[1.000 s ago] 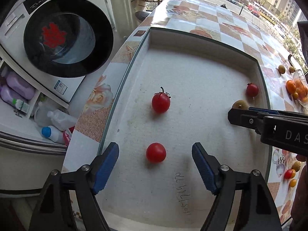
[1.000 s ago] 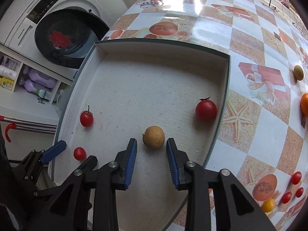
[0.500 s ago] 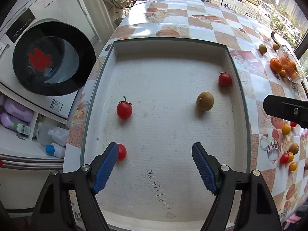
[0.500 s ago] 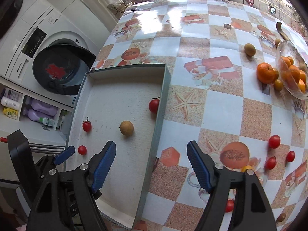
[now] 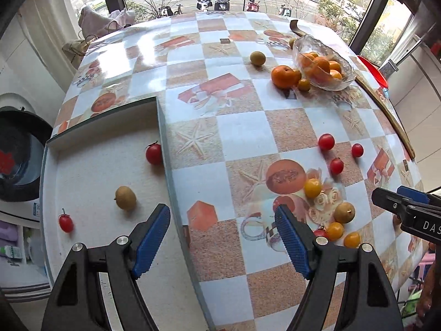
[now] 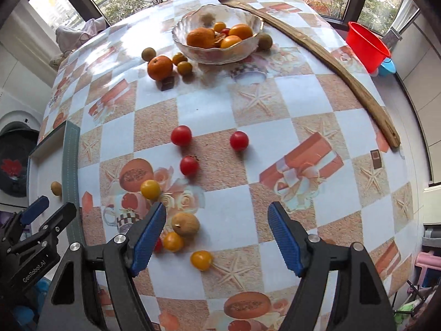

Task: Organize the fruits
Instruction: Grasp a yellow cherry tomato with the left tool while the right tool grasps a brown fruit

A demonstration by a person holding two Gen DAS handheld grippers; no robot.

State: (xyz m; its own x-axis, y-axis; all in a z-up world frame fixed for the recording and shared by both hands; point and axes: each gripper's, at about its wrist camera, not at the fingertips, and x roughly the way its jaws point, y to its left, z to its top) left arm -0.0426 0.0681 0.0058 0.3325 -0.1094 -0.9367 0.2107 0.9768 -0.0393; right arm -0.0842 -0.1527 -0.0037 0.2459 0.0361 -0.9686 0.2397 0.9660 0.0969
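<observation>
Both cams sat right behind their own claw, looking forward and down at the tabletop (image 5: 242, 135) from fairly high up, fisheye bending everything. The left wrist view hung over the right edge of the tray (image 5: 165, 149), so it caught tray on the left and checkered cloth on the right. The right wrist view was further right and a bit nearer the surface. Both faced the window. They shared the loose fruit cluster near the brown longan (image 5: 344, 212) (image 6: 185, 223), the glass bowl (image 5: 325, 81) (image 6: 209, 52), and each caught the other claw at its edge.
</observation>
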